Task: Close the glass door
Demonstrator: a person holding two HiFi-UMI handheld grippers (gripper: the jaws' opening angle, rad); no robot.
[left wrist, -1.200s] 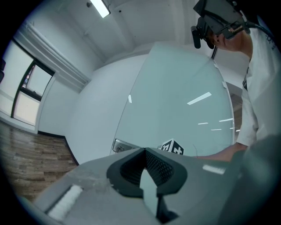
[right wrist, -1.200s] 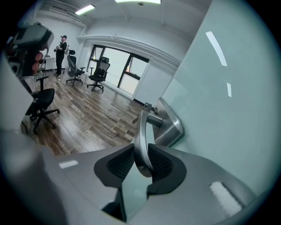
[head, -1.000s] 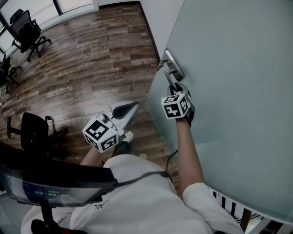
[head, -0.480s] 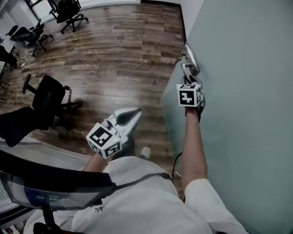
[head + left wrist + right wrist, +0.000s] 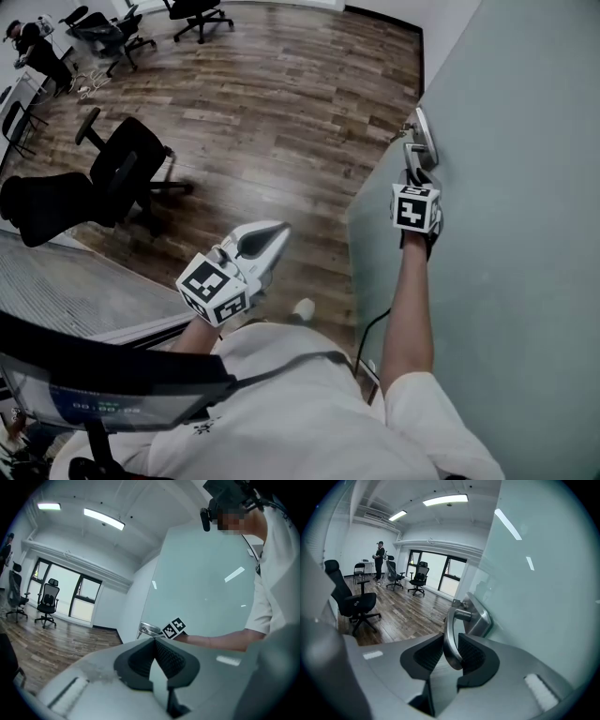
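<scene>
Grasping door handle [image 5: 448, 620]: right hand-held gripper [image 5: 451, 640] | handle length along jaws | left hand-held gripper [image 5: 154, 644] clenched

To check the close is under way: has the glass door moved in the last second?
Yes. In the head view, the glass door, its handle in the right gripper, has swung toward the white wall; the wall strip showing beside it has narrowed.
</scene>
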